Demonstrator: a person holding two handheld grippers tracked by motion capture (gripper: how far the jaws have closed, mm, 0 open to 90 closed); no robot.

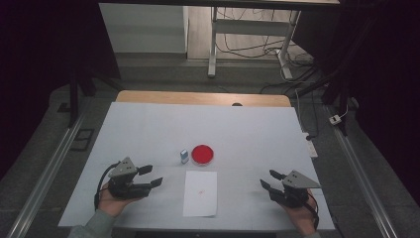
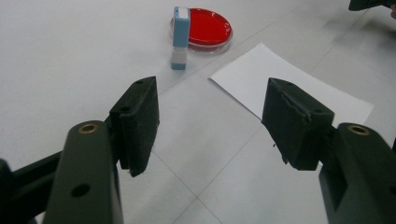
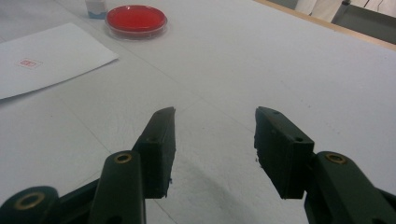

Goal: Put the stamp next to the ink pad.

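- Both grippers rest low at the near edge of the worktop (image 1: 148,124), one at each side of the paper. The left gripper (image 1: 150,176) has its fingers (image 2: 136,121) apart with nothing between them; they aim toward the stamp and the dish, which suggests it is the one lined up for a pick.
- Right gripper (image 1: 271,180): fingers (image 3: 161,149) apart too, bare worktop between them, angled inward toward the centre. It appears to be waiting rather than reaching.
- Sheet of paper (image 1: 200,193): lies flat between the two grippers, near the front edge, probably laid there to receive a print. A small red mark (image 3: 28,63) sits on it; its wording is too small to read.
- Stamp (image 2: 180,37): a small blue-and-white block standing upright just beside the dish, on its left in the high view. Whether the two touch cannot be told. In the right gripper view its top is cut off by the frame edge.
- Red dish (image 1: 203,154): a shallow round dish with a clear rim, beyond the paper near the worktop's middle, most likely an ink pad kept close to the stamp.
- Farther back, the floor and a desk frame with cables are dim; the sides are too dark to make out.
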